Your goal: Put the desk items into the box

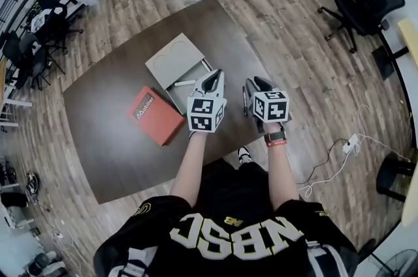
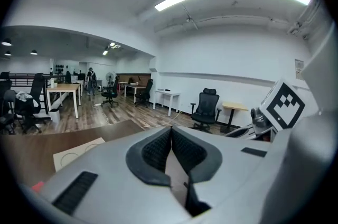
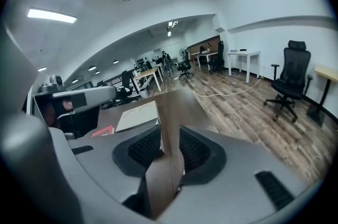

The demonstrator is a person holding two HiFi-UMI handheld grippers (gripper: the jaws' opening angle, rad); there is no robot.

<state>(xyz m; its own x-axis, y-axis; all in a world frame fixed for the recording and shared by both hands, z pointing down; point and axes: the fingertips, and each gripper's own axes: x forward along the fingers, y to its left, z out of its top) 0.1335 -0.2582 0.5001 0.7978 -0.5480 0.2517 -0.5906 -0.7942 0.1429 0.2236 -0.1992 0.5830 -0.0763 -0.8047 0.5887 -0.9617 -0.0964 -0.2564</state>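
Nearest, left gripper [image 2: 170,134] has jaws pressed together, right gripper [image 3: 170,137] jaws parted, both empty.

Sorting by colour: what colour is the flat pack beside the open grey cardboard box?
Orange-red flat pack, best in head view.

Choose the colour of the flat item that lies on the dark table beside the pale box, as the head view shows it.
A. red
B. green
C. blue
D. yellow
A: the flat item lying on the table next to the pale box is plainly red, with a small pale mark on its top.
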